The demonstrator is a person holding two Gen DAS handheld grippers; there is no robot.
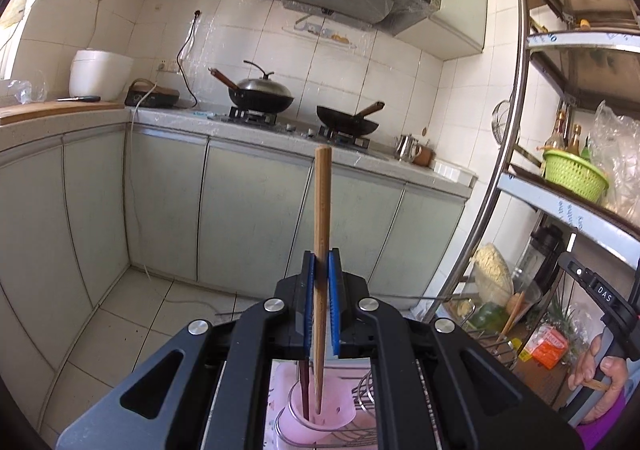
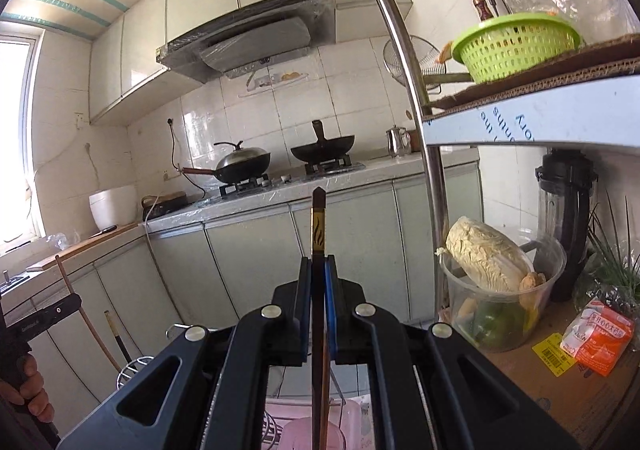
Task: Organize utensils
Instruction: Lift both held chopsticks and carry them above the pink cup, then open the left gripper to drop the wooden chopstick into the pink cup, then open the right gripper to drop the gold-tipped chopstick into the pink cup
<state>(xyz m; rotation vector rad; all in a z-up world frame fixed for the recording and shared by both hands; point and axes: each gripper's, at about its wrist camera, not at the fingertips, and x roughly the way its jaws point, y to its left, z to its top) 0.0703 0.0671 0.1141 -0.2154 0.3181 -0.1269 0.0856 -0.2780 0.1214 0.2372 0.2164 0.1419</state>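
Observation:
My left gripper [image 1: 321, 256] is shut on a light bamboo chopstick [image 1: 322, 206] held upright; its lower tip reaches into a pink utensil cup [image 1: 320, 416] below, where a dark chopstick [image 1: 304, 390] stands. My right gripper [image 2: 318, 260] is shut on a dark brown chopstick [image 2: 319, 222] with a gold flame mark, held upright above the pink cup [image 2: 304, 434] and wire rack [image 2: 132, 368]. The right gripper's handle and the hand on it show in the left wrist view [image 1: 600, 330].
A metal shelf unit [image 2: 432, 190] stands on the right with a green basket [image 2: 516, 46], a tub of cabbage [image 2: 496, 282], a blender and packets. Across the floor a counter [image 1: 224, 122] holds two woks [image 1: 260, 94], a kettle and a rice cooker [image 1: 100, 74].

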